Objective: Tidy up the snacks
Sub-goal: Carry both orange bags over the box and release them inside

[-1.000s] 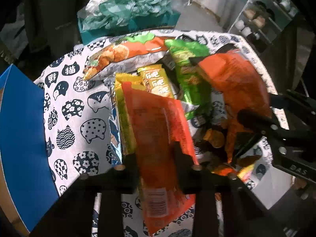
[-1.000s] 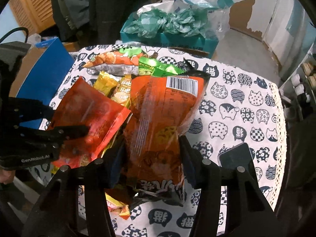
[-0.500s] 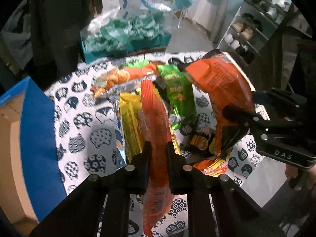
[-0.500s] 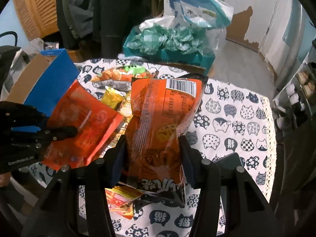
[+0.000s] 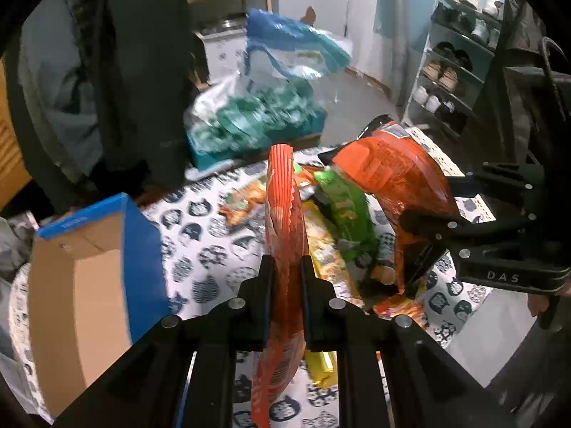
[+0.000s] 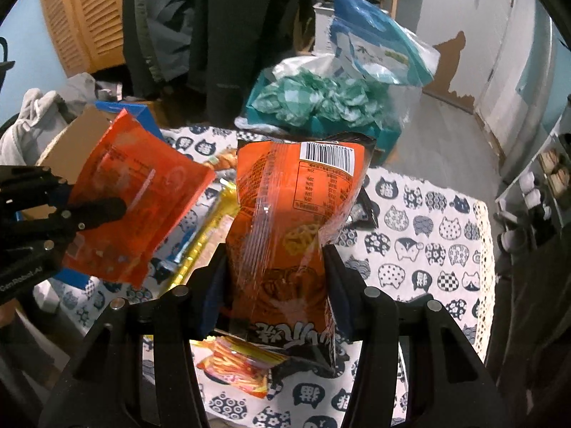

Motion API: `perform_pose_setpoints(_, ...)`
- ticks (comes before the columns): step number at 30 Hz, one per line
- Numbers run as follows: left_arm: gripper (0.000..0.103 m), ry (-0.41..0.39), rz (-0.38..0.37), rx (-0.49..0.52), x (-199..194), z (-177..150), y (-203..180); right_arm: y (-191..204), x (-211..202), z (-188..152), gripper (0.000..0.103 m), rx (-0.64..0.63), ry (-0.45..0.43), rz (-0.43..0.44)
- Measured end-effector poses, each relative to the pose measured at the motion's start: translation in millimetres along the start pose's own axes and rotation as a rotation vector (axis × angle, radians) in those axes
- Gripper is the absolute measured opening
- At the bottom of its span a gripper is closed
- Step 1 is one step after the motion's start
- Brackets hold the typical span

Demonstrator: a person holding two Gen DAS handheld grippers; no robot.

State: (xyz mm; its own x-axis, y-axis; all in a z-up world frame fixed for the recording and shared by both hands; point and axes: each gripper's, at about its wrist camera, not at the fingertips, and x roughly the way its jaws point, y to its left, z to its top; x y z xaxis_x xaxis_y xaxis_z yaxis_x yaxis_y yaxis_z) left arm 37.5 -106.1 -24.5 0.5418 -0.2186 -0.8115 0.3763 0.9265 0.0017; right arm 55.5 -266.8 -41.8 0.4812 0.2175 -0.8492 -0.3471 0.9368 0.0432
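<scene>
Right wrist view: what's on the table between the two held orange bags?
In the right wrist view, a gold wrapper lies on the cat-print tablecloth in the gap between the flat orange packet and the barcoded orange bag.

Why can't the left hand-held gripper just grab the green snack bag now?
Probably not yet: the left hand-held gripper is already shut on a flat orange packet, so the green snack bag must wait.

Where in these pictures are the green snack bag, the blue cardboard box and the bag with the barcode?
Green snack bag (image 5: 344,210): left wrist view, middle of its front.
Blue cardboard box (image 5: 142,249): left wrist view, its blue outer wall.
Bag with the barcode (image 6: 285,207): right wrist view, its orange printed back.
</scene>
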Motion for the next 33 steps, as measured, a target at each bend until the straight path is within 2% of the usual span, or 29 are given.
perform_pose_setpoints(15,0.013,-0.147,0.129,-0.023,-61.6,-4.3,54.3,57.6,-11.0,41.1,0.051,-0.072,-0.046,0.044)
perform_pose_setpoints(23,0.013,-0.158,0.174,-0.095,-74.9,-22.2,102.2,103.4,-5.6,67.7,0.051,-0.124,-0.053,0.093)
perform_pose_setpoints(33,0.013,-0.123,0.234,-0.187,-79.0,-59.7,157.5,172.5,18.8,95.6,0.051,-0.187,-0.022,0.173)
